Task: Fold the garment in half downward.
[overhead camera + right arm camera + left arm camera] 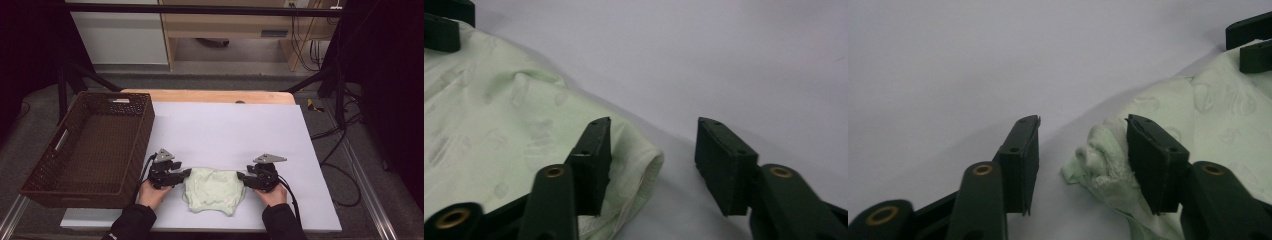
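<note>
Low in the middle of the high view, the pale green cloth (214,192) lies crumpled on the white mat (225,125), with your two grippers set at its sides. Your left gripper (186,173) sits at the cloth's left edge. In the left gripper view its jaws stand about half apart, with a bunched hem (1100,160) lying against the inner face of the right-hand jaw; the other jaw is clear of it, so nothing is pinched yet. Your right gripper (242,176) sits at the cloth's right edge, jaws likewise half apart, the rolled hem (644,170) lying between them untouched by the far jaw.

You look to be at the grasping step. Next, close both jaws squarely on the hems before lifting.

Farther off, at the left of the frame, the brown basket (75,187) waits, probably the cloth's destination.
</note>
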Demonstrator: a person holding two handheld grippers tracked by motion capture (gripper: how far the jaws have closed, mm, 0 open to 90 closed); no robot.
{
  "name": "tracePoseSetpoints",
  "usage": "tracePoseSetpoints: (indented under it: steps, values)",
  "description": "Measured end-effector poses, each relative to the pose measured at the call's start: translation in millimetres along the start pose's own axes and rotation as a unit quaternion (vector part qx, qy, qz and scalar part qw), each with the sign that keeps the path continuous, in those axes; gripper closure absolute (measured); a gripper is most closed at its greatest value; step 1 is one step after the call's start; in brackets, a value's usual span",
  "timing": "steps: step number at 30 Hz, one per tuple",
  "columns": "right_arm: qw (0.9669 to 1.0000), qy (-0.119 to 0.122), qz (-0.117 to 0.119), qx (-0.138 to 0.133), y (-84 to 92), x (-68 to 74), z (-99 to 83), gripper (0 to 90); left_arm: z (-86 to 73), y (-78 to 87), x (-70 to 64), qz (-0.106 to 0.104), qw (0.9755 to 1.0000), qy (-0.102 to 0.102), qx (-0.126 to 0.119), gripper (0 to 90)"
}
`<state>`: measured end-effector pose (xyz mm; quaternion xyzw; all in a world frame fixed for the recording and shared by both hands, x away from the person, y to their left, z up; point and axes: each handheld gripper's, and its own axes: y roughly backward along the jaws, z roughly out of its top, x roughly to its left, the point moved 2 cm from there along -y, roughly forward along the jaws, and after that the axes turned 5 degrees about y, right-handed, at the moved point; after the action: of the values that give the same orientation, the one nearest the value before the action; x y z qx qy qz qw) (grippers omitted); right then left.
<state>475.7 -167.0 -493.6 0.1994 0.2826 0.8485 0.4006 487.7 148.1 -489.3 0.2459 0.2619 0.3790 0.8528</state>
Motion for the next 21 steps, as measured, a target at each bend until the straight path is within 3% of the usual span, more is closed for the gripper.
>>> tracePoseSetpoints:
  steps: [9, 14, 21]
  values:
    - [0.9999, -0.006, 0.013, 0.004, -3.3, 3.7, -2.6, 64.6, -3.8, -10.2, -3.5, 0.000, 0.9998, -0.018, 0.005, 63.8]
    - [0.9996, -0.012, 0.025, 0.005, -4.7, 9.0, -3.6, 78.5, -3.7, -12.0, -4.5, -0.001, 1.0000, -0.008, 0.005, 71.8]
    - [0.9995, -0.014, 0.028, 0.009, -3.7, 9.0, -1.5, 86.8, -3.0, -9.1, -6.5, 0.006, 1.0000, 0.004, 0.003, 77.9]
